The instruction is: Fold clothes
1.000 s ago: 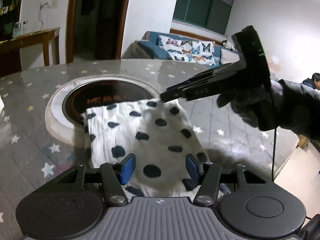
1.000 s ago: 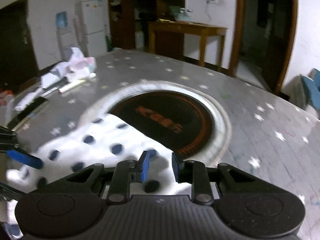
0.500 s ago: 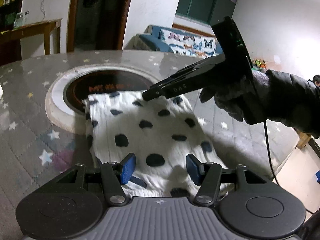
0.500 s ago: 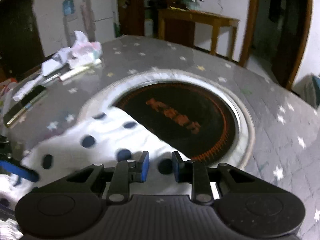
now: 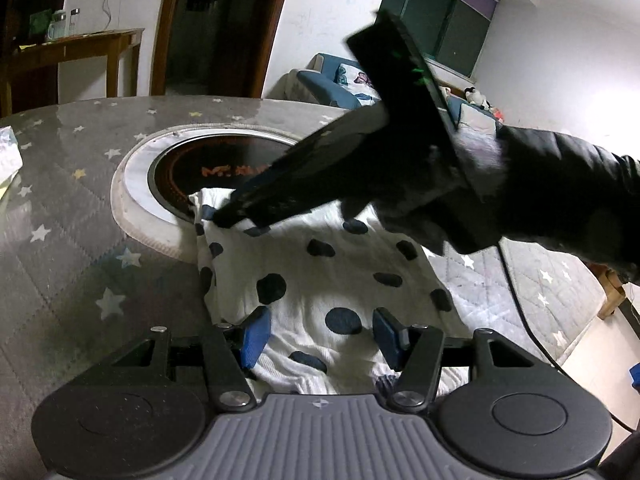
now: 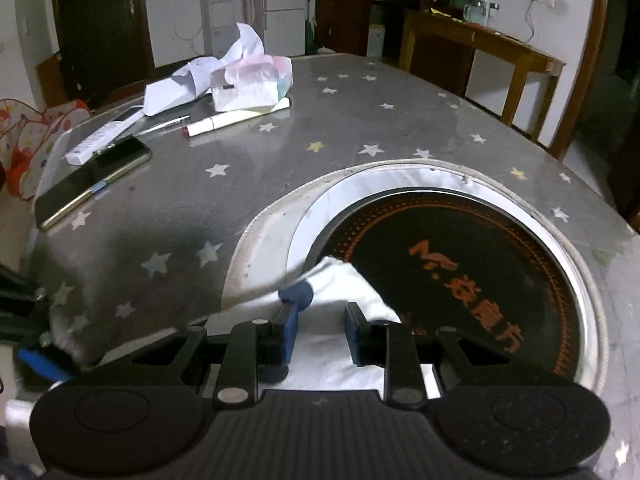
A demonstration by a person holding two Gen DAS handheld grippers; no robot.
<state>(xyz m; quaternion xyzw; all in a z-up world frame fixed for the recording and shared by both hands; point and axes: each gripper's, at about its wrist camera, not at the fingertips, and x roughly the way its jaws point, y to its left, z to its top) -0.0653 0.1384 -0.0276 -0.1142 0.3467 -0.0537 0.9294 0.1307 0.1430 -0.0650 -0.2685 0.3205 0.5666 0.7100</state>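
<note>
A grey, star-patterned counter (image 6: 280,168) is filling both views, with a round black cooktop (image 6: 460,264) sunk into its middle. A white garment with dark polka dots (image 5: 320,280) is lying flat on the near side of the counter, its far edge overlapping the cooktop's rim.

Over the last second the right gripper (image 6: 318,332), held in a gloved hand (image 5: 408,208), has been sweeping across the garment from its right side to its far left corner (image 5: 204,208). That probably means the next fold is being set up from that corner.

The right gripper's jaws are standing narrowly apart, with the white corner fabric lying between and under the blue pads (image 6: 289,334); whether they are pinching it cannot be told.

The left gripper (image 5: 322,336) is hovering over the garment's near edge, jaws about half open, blue pads straddling a dark dot without clamping the cloth.
</note>
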